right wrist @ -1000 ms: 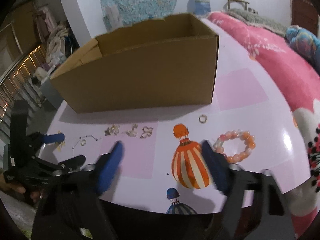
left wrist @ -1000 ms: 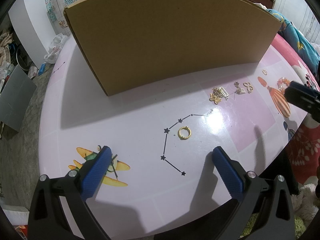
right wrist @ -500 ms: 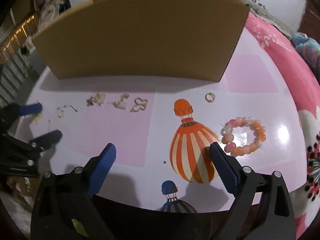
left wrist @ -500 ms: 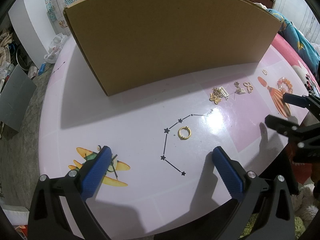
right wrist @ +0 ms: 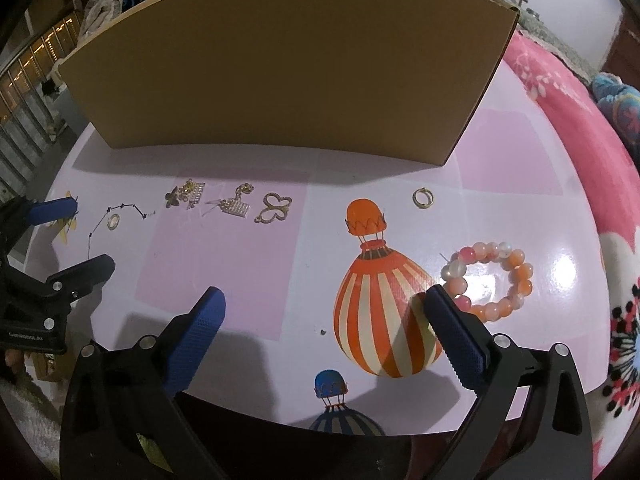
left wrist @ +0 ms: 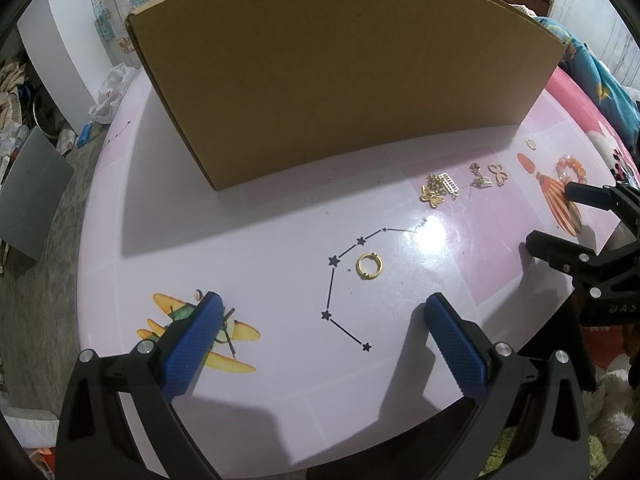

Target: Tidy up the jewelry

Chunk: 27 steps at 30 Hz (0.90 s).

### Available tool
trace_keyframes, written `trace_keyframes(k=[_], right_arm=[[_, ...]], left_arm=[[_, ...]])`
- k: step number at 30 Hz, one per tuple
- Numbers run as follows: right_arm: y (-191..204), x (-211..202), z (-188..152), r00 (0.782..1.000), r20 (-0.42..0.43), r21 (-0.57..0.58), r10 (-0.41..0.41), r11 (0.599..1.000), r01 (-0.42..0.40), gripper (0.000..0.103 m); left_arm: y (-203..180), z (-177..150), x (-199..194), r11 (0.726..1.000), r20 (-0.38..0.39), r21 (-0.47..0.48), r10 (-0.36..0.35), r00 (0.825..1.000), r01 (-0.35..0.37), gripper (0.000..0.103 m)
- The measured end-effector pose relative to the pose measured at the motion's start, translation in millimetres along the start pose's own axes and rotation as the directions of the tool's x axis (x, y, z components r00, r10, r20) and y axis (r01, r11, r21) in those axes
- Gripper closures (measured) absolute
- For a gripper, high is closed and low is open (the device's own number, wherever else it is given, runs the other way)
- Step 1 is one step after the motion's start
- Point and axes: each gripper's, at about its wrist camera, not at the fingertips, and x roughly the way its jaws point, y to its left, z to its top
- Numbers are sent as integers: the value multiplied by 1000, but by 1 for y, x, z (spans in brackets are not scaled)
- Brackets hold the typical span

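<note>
On the round pink table, a gold ring lies just ahead of my open left gripper, which holds nothing. Further right lie gold charms, a butterfly outline, a small ring and a peach bead bracelet. My right gripper hovers over the balloon print. Its jaws are opening with nothing between them. The bracelet lies just past its right finger. The small ring, the butterfly outline and the charms lie ahead.
A tall cardboard box stands across the back of the table, its inside hidden. Pink bedding borders the table on the right. A grey panel and clutter lie on the floor at the left. Each gripper shows in the other's view.
My right gripper has opened wide, tipped down and come closer to the table, entering further into the left wrist view. The left gripper and the jewelry have not moved.
</note>
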Motion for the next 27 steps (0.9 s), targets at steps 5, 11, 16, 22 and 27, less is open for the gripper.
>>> trace_keyframes(k=[5,11,16,22,27], right_arm=[[-1,-2,0,1000,9,-13,7,1000,-7,8],[-3,-3,-7,999,35,-9,8,1000,-7,8],[-4,-4,-7,1000,25,-13,8,1000,-8,8],[-14,-18,0,996,59,48,70,996,-73,8],[-19,-31,1,990,108,49,86,995,-91,8]], left_arm=[[0,3,1,1000,1,3,0,1000,0,4],[-1,7,0,1000,-4,24,-3,1000,3,4],[-2,9,-15,998,88,29,-52,995,49,5],[-5,12,-27,992,166,52,-119,979,112,18],[-15,11,-23,990,157,79,-129,979,118,42]])
